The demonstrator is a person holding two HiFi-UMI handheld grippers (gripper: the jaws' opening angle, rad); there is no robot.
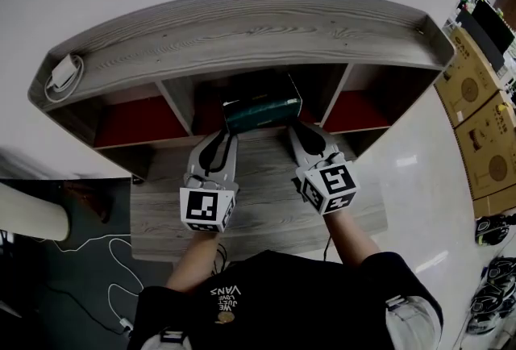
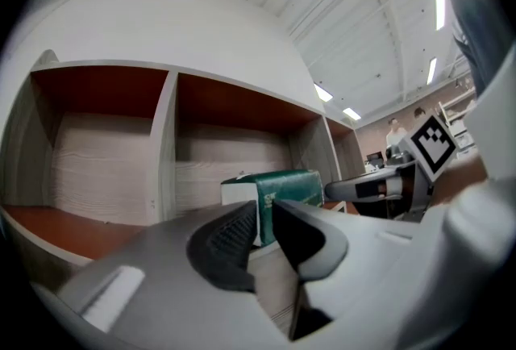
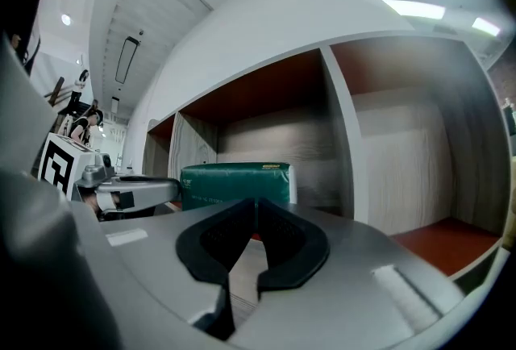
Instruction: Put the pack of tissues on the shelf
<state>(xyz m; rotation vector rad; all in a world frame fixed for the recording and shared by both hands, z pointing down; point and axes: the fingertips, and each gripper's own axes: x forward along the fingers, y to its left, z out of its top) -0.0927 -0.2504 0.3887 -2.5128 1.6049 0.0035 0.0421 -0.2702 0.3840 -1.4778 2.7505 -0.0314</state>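
Note:
A dark green pack of tissues [image 1: 262, 110] with a white end lies in the middle compartment of the grey wood shelf [image 1: 242, 34]. Both grippers point level at it from the front and neither touches it. My left gripper [image 1: 224, 135] is just left of the pack's front; its jaws stand a narrow gap apart with nothing between them, and the pack [image 2: 282, 191] shows beyond that gap [image 2: 264, 215]. My right gripper [image 1: 300, 131] is just right of the pack, tips together and empty [image 3: 256, 207], with the pack [image 3: 234, 183] behind them.
The shelf has three compartments with red floors; the left [image 1: 137, 122] and right [image 1: 355, 110] ones hold nothing. A white charger with its cable [image 1: 63, 72] lies on the shelf top. A wooden desk [image 1: 266, 203] is under my hands. Cardboard boxes [image 1: 476, 98] stand at right.

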